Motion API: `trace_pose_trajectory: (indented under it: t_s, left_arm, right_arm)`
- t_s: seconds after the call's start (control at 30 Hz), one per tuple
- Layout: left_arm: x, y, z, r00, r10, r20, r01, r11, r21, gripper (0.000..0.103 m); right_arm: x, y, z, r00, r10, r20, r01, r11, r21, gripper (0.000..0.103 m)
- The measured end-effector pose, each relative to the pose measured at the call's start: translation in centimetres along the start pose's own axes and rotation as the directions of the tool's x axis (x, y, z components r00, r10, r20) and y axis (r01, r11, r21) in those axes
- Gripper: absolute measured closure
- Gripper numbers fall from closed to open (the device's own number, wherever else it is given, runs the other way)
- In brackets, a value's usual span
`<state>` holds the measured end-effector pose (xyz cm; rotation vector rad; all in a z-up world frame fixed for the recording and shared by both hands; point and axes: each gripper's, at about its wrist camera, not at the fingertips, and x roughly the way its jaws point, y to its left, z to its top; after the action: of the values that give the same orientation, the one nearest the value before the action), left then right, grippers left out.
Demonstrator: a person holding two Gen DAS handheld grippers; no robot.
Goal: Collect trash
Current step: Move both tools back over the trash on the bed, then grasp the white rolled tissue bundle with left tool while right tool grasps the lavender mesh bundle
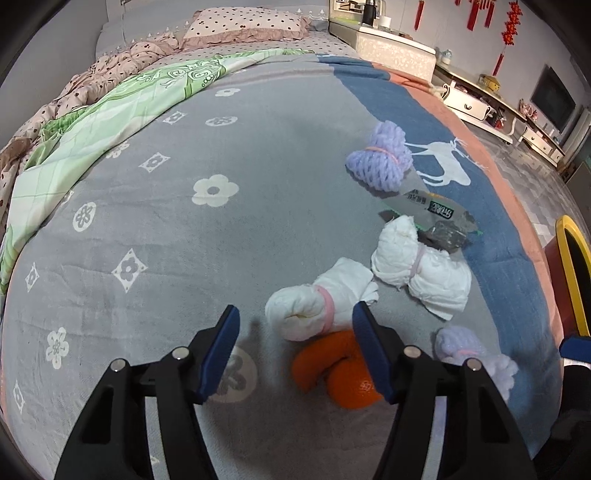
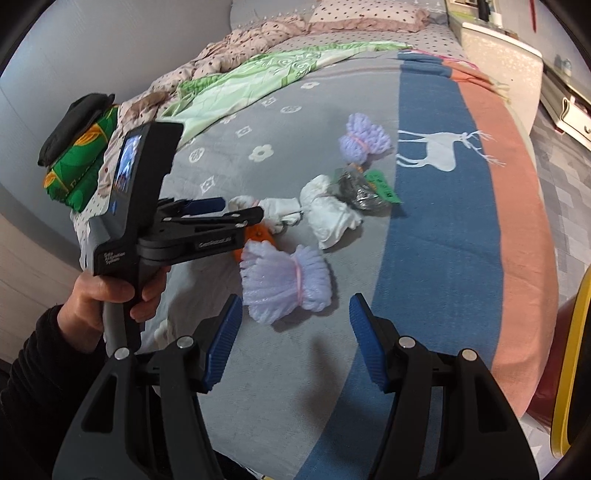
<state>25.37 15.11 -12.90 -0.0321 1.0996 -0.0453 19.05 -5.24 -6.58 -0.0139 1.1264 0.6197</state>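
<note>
Trash lies on the grey bedspread (image 1: 184, 240). My left gripper (image 1: 295, 321) is open, its jaws on either side of a white tissue bundle (image 1: 314, 306) with orange peel (image 1: 332, 369) just below it. A second white bundle (image 1: 421, 269), a crumpled foil wrapper (image 1: 432, 210) and two purple foam nets (image 1: 380, 158) (image 1: 476, 358) lie nearby. My right gripper (image 2: 295, 314) is open and empty, just short of the near purple foam net (image 2: 284, 280). The left gripper (image 2: 236, 210) shows from the side in the right wrist view, over the white bundle (image 2: 277, 208) and the peel (image 2: 258, 236).
A red bin with a yellow rim (image 1: 572, 273) (image 2: 569, 354) stands beside the bed at the right. Folded quilts (image 1: 92, 122) and a pillow (image 1: 243, 22) lie at the far left and back. White cabinets (image 1: 480, 99) line the far wall.
</note>
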Motion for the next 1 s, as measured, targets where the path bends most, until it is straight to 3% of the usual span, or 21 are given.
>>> trace_pose_trajectory:
  t_s: [0.13,0.33,0.6,0.8,1.0]
  left_arm:
    - [0.7,0.5,0.3,1.000,-0.011,-0.006,0.010,1.000,-0.026,0.047]
    - [1.6,0.3,0.4,0.999,-0.045,-0.016,0.045,0.999,-0.015,0.062]
    - [1.6,0.2,0.2,0.997,-0.083,0.005,0.083,0.995,0.047,0.064]
    - [1.6,-0.2,0.0,0.997,-0.072,0.014,0.071,0.994,0.089,0.064]
    - [1.8,-0.8,0.0,0.999,-0.052,0.015,0.050,0.992,0.112,0.064]
  right_arm:
    - [1.3,0.9,0.0,1.000,-0.012,-0.014,0.012,0.999,-0.033,0.046]
    - [4.0,1.6,0.5,0.999,-0.027,-0.045,0.024,0.998,-0.051,0.047]
    - [6.8,1.9,1.2,0.996,-0.035,-0.079,0.030,0.998,-0.060,0.051]
    - [8.0,2.0,1.4,0.992,-0.074,-0.100,0.065,0.994,-0.086,0.052]
    - [8.4,1.9,0.6,0.991,-0.086,-0.105,0.076,0.992,-0.101,0.062]
